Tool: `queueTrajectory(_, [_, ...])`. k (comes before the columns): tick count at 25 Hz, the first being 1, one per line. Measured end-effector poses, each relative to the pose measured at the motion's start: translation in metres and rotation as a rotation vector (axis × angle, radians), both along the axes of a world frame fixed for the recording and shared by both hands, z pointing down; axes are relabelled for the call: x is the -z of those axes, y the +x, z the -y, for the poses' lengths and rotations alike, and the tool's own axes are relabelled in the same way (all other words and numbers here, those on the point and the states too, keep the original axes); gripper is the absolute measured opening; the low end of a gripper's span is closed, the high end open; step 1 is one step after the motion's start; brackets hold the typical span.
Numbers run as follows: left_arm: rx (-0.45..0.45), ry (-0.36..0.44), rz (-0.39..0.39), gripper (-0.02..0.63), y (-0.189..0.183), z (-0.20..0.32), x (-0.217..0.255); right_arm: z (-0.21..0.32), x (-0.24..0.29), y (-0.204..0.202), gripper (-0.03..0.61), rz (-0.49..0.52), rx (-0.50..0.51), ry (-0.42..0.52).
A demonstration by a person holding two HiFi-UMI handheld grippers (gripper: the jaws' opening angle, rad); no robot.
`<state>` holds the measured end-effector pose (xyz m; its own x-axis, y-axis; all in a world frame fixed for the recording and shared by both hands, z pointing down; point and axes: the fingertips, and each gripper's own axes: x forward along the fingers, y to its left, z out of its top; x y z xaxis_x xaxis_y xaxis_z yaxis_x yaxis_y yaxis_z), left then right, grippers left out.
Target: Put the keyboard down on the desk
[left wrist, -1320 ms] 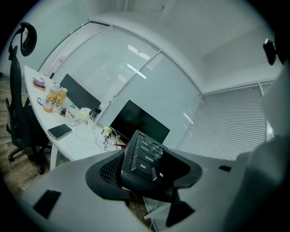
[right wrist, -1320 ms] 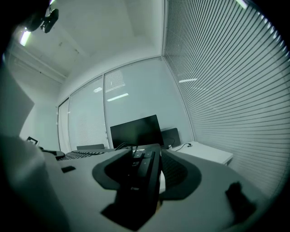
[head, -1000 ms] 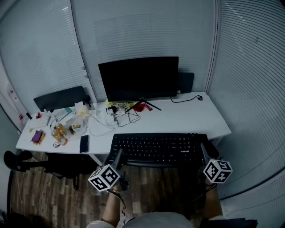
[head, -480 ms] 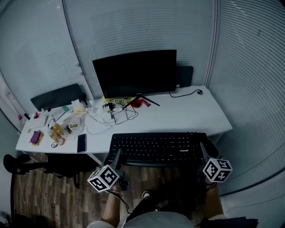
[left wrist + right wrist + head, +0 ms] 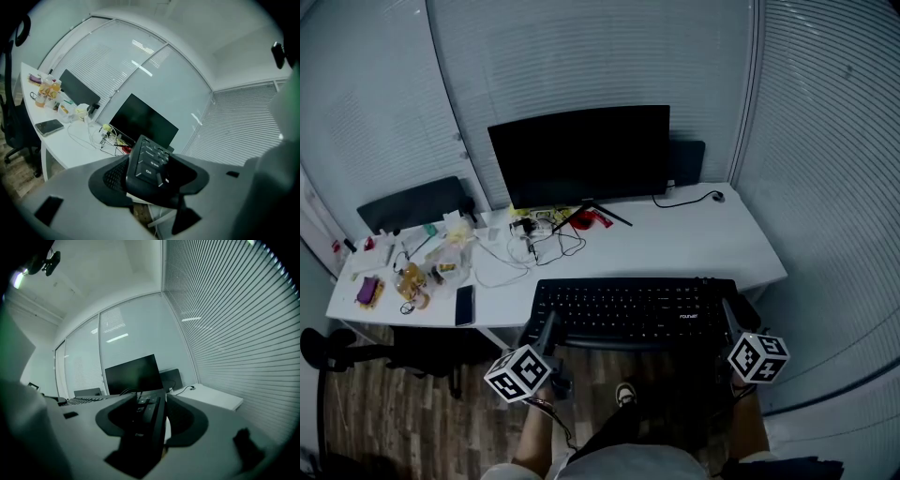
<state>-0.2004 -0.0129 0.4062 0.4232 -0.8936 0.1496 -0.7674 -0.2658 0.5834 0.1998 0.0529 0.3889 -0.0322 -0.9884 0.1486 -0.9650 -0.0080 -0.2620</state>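
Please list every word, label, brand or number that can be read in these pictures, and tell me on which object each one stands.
"Ctrl": white legend on a corner key of the black rectangular keyboard, in the left gripper view.
The other key legends: too blurred to read.
The white brand print at the keyboard's right end, in the head view: too small to read.
No other text is readable.
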Motion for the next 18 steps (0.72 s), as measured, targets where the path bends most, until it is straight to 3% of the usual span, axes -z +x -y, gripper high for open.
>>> queueTrajectory(5, [-0.005,0.01,-0.004,0.252,0.003,0.01,-0.001,0.008,0.001,0.003,0.212,0.0,-0.006,0.019])
queueTrajectory(10, [0.003,0.004,0.001,0.252,0.019,0.072,-0.003,0.072,-0.002,0.019,0.212,0.006,0.002,0.009])
queueTrajectory(18, [0.013,0.004,-0.011,0.252,0.03,0.129,-0.004,0.135,0.003,0.031,0.212,-0.002,0.01,0.021])
